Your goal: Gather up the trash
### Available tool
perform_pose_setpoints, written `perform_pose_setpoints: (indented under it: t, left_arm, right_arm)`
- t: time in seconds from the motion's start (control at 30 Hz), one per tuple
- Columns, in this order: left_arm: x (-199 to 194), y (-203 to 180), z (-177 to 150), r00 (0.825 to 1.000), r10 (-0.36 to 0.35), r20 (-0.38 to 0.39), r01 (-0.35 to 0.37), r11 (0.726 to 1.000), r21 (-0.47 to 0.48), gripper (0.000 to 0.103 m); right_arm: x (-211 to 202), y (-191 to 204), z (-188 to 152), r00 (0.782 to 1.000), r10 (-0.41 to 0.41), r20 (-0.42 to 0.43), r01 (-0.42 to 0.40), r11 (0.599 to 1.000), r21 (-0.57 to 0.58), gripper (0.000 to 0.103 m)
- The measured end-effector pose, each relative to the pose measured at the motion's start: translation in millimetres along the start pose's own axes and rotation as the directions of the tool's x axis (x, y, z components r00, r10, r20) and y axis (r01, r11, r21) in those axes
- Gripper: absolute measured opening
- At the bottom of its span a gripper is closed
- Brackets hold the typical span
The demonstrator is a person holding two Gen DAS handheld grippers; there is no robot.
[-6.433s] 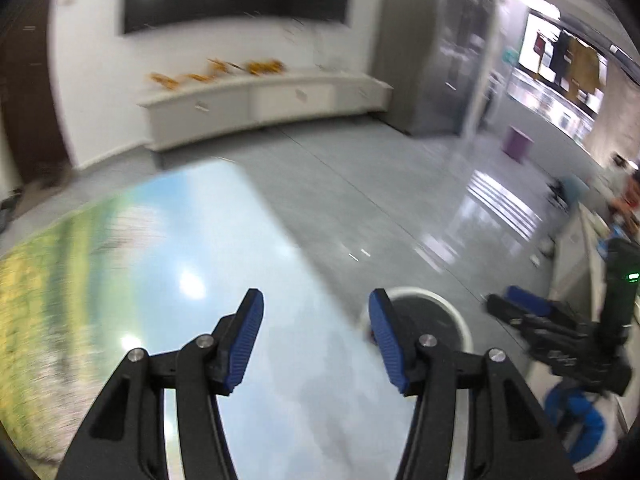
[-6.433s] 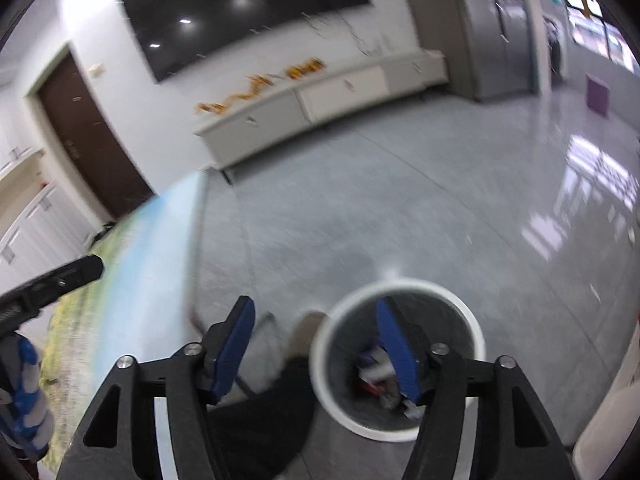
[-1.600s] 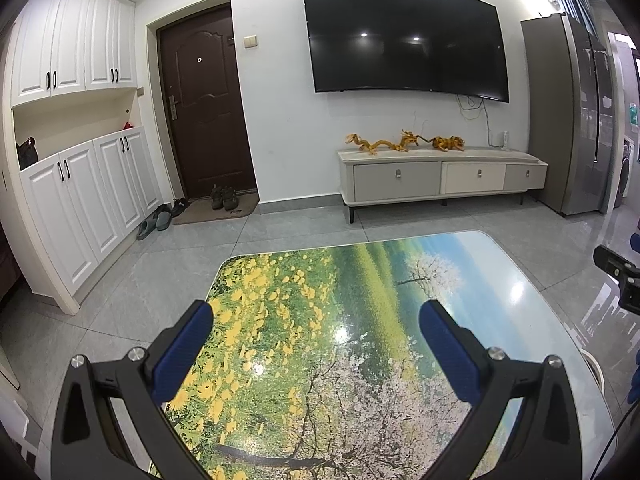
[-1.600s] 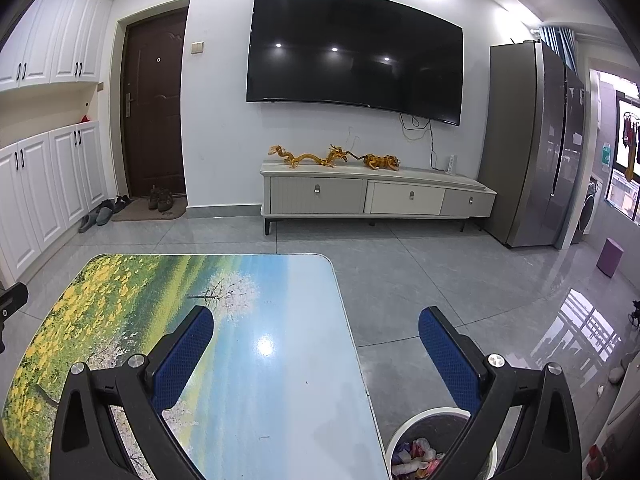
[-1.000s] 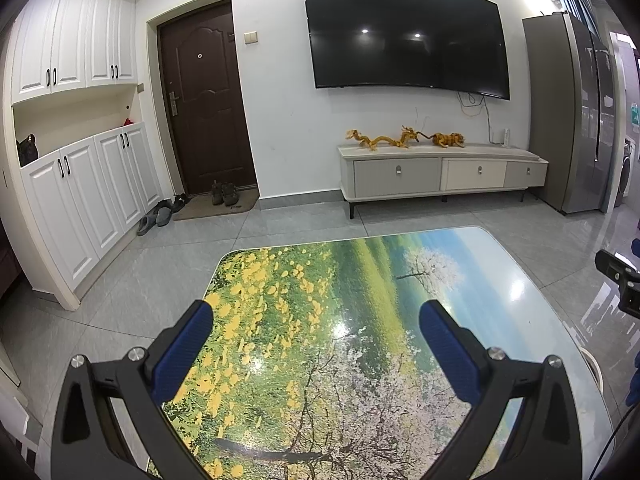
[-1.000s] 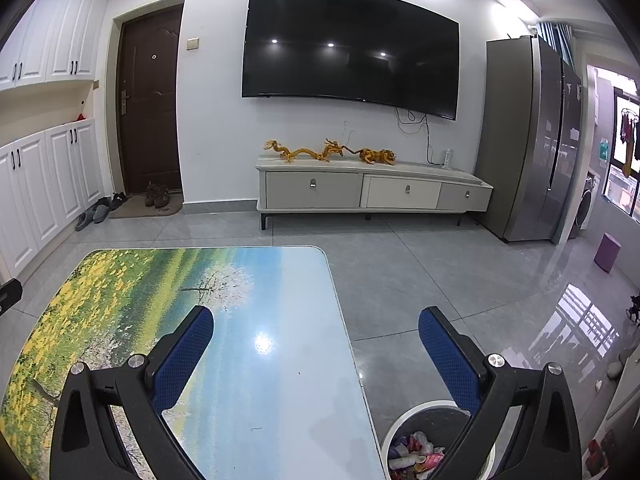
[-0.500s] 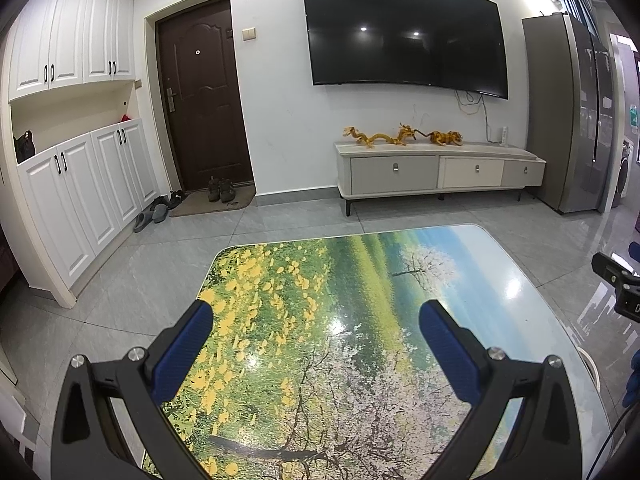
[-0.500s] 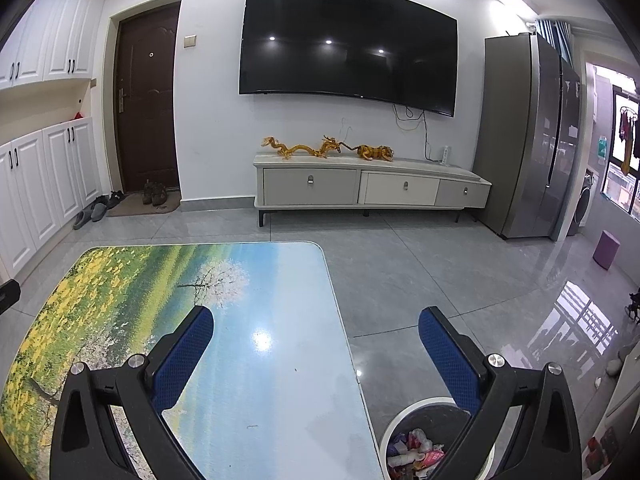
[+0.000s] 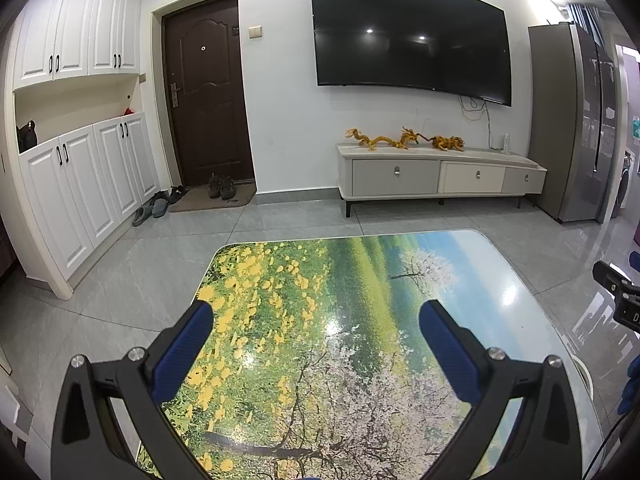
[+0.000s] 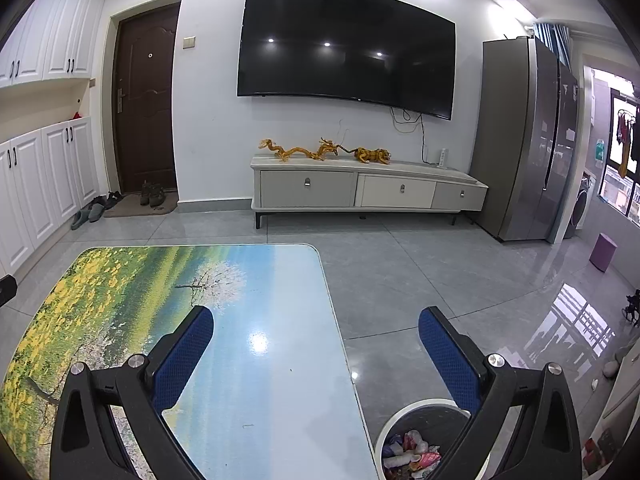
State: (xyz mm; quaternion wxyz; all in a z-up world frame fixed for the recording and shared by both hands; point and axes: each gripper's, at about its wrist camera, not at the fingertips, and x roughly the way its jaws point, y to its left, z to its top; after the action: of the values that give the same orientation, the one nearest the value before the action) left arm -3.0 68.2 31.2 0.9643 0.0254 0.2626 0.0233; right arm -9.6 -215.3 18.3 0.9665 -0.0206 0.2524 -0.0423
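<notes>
From where I sit, the table [image 10: 260, 380] shows no litter, so my main risk is grabbing at nothing. The bin [image 10: 400, 420], at five o'clock on the floor just beside the table, already holds the trash [image 10: 408, 452]. Left gripper [image 9: 316, 344] and right gripper [image 10: 316, 344] both hang spread and empty; swinging low could clip the bin's rim.

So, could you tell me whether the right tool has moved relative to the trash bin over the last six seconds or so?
Yes. The right tool has pulled back and up: the trash bin, earlier centred between its fingers, now sits low at the frame's bottom right, beside the table.
</notes>
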Motion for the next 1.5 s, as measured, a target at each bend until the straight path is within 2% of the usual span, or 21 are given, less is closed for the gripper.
perform_pose_setpoints:
  t: [1.5]
  left_arm:
    - [-5.6, -7.2, -3.2, 1.0, -0.008, 0.007, 0.008, 1.0, 0.004, 0.103]
  right_arm:
    - [0.4, -8.2, -3.9, 1.0, -0.016, -0.006, 0.016, 1.0, 0.009, 0.103]
